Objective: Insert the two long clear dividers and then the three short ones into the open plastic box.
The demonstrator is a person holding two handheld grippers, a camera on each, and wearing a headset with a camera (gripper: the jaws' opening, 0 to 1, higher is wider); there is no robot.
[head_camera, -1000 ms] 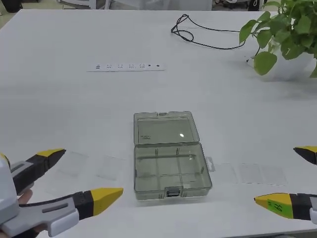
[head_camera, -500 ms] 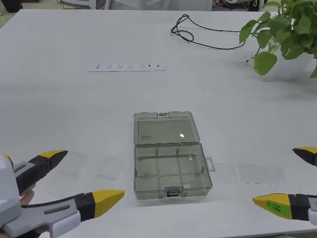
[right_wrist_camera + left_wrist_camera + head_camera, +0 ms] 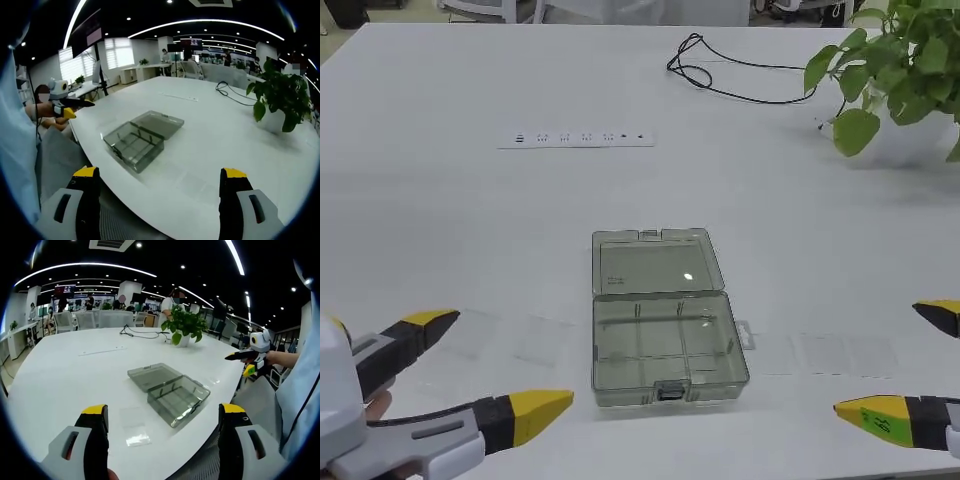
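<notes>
The smoky clear plastic box (image 3: 665, 345) lies open in the middle of the white table, its lid (image 3: 656, 263) folded flat behind it. Faint lines cross its inside; I cannot tell dividers from moulded slots. Clear divider pieces lie flat on the table left of the box (image 3: 540, 340) and right of it (image 3: 820, 352). My left gripper (image 3: 488, 362) hovers open near the front left. My right gripper (image 3: 900, 360) hovers open at the front right. In the left gripper view a clear piece (image 3: 135, 432) lies before the open jaws, the box (image 3: 170, 390) beyond. The right gripper view has the box (image 3: 137, 137) ahead.
A white power strip (image 3: 576, 137) lies further back on the table, a black cable (image 3: 720, 75) curls at the far side, and a potted plant (image 3: 895, 70) stands at the back right. The table's front edge runs just under both grippers.
The head camera has tipped slightly, so everything sits a little lower in the picture. Both grippers stay open and roughly where they were; nothing was picked up.
</notes>
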